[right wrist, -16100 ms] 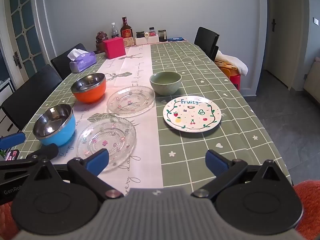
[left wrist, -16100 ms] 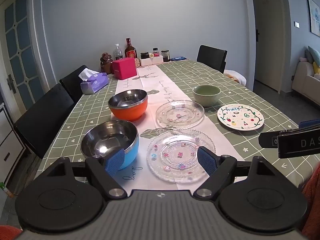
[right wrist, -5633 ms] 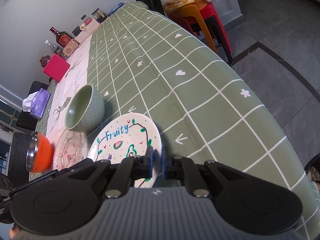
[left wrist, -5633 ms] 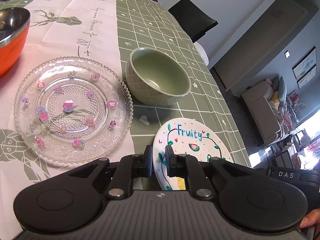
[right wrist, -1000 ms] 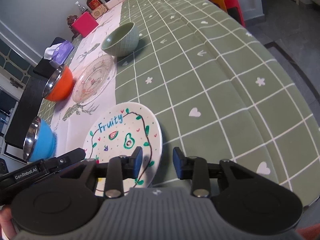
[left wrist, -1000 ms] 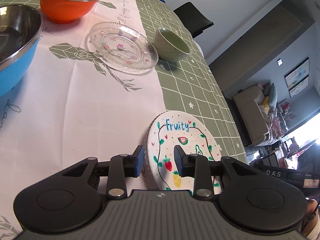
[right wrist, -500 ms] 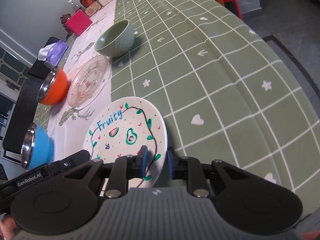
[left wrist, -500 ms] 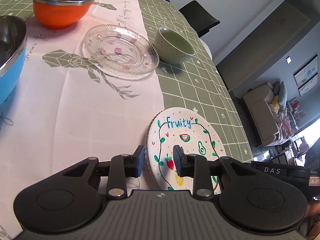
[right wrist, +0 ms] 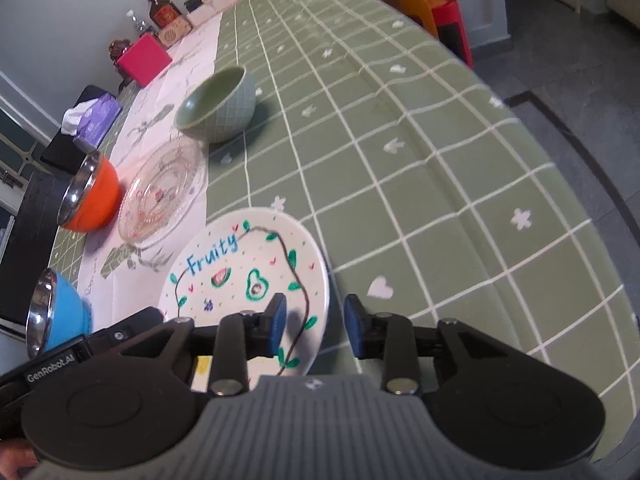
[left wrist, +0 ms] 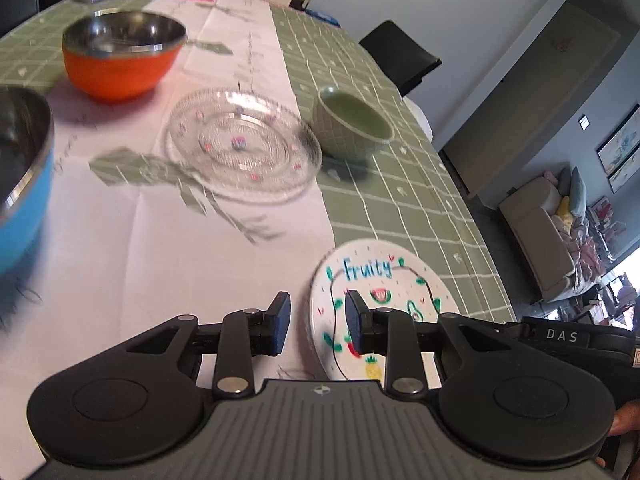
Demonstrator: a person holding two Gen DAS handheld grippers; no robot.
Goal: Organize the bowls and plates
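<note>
- My left gripper (left wrist: 316,322): jaws part-open, straddling the left rim of the Fruity plate (left wrist: 384,280); pads not pressing, gap visible on both sides of the rim.
- My right gripper (right wrist: 314,326): jaws opening, right rim of the same plate (right wrist: 244,276) sits between them; left pad over the plate face, right pad out over the green tablecloth (right wrist: 420,184). No pinch.
- Plate appears to lie on a glass plate underneath, judging by a thin beaded edge at its left rim in the left wrist view, but blur makes this unsure.
- Ahead of my left jaws, far: second glass plate (left wrist: 242,146) on the white runner (left wrist: 160,248), green bowl (left wrist: 352,130) just beside it to the right.
- Ahead-left of the left jaws: orange bowl (left wrist: 122,56); blue bowl (left wrist: 20,176) at the far left edge, near.
- From the right jaws: green bowl (right wrist: 218,106) ahead-left, glass plate (right wrist: 162,194), orange bowl (right wrist: 90,192) and blue bowl (right wrist: 56,310) further left in a line.
- Far end of table: pink box (right wrist: 144,60), tissue pack (right wrist: 94,120), bottle (right wrist: 160,10).
- Each gripper body shows at the edge of the other's view.
</note>
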